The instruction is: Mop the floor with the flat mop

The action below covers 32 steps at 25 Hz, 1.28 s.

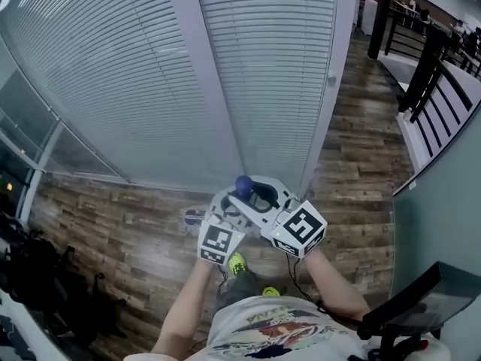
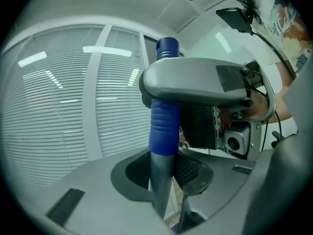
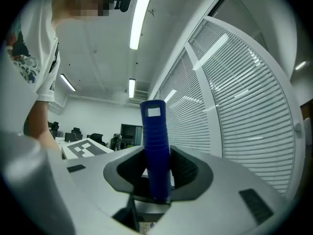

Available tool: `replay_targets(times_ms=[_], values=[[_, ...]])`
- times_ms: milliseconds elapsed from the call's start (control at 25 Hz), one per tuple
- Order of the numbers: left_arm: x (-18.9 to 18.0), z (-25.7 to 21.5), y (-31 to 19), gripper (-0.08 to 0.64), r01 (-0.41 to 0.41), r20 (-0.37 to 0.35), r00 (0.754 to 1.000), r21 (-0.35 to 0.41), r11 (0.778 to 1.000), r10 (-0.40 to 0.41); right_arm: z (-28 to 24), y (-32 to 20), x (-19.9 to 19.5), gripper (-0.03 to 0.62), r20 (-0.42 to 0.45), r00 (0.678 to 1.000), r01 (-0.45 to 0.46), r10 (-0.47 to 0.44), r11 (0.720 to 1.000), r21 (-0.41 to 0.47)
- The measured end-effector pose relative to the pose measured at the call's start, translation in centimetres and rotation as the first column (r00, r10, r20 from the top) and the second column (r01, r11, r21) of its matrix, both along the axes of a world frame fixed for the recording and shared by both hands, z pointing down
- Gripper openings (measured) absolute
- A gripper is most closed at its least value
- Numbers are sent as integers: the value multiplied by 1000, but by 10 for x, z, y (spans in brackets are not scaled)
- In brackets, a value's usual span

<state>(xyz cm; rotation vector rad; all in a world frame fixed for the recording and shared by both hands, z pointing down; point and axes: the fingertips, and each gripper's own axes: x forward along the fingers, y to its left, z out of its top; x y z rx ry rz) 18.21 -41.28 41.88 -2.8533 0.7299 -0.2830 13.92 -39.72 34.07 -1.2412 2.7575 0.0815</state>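
Note:
The mop handle stands upright in front of me, its blue grip (image 1: pixel 244 184) on top and a grey pole (image 2: pixel 161 180) below. My left gripper (image 1: pixel 234 204) is shut on the handle where the blue grip (image 2: pixel 164 126) meets the pole. My right gripper (image 1: pixel 258 198) is shut on the blue grip (image 3: pixel 155 151) a little higher, and its body (image 2: pixel 195 82) crosses the left gripper view above my own jaws. A pale blurred patch (image 1: pixel 194 216) on the wooden floor by the wall may be the flat mop head; the grippers hide the lower pole.
A glass wall with white blinds (image 1: pixel 150 81) and a grey post (image 1: pixel 214 104) rises just ahead. Wooden floor (image 1: pixel 361 149) runs away to the right beside a black railing (image 1: pixel 432 74). Dark bags (image 1: pixel 45 277) lie at lower left, and a black stand (image 1: pixel 421 299) is at lower right.

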Motion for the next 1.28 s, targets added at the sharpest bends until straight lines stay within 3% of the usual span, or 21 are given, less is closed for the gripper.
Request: replay_targets(times_ms=[280,480,880,1280], values=[[-3,14,58,98,52,-44,997,-58,997,-55,16,63,-3,150,87,996,-14,14,1000,-3],[-16,29,98,100,53,0,999,-77,996,-53,31,106,-19,153,78,997,19,-18,1000,-12],[-83,69,221,110,111,54,993,-137,984,-104,74,235,-97,169,-19,992,120,-123,984,-129],[-141,122,393,138,69,9,998,-147,987,-69,140,412,-167,179,-186,961,166,-203,966,-196]])
